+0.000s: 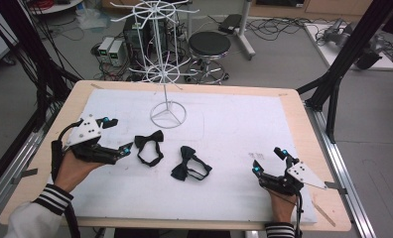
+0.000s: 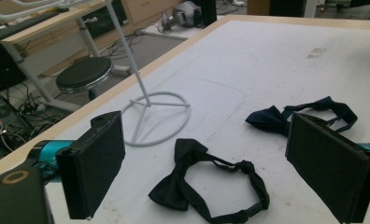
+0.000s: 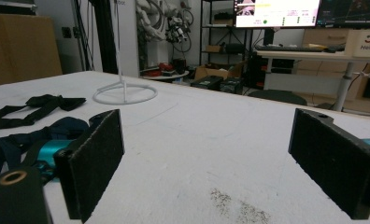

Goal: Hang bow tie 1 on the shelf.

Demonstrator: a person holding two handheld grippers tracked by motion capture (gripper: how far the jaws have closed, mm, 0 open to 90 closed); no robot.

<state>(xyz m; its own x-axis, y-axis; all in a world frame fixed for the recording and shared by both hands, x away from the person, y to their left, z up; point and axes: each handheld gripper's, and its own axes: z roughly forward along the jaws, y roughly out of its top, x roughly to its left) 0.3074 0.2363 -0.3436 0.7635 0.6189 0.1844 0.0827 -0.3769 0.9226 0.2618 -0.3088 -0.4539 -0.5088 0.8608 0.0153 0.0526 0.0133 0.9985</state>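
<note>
2 bow ties lie mid-bench: the black tie (image 1: 149, 147) at 3 o'clock of our left hand-held gripper (image 1: 118, 136), the navy tie (image 1: 189, 164) beyond. Both hand-held grippers gape, empty; the right hand-held gripper (image 1: 268, 161) idles. We're approaching; next, close on the black tie for the rack (image 1: 157, 49).

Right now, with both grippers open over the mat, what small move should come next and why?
Probably ease the left gripper forward and down onto the nearer bow tie. Its jaws stand wide open with that tie lying flat just ahead of them, untouched, while the right gripper sits farther from both ties.
</note>
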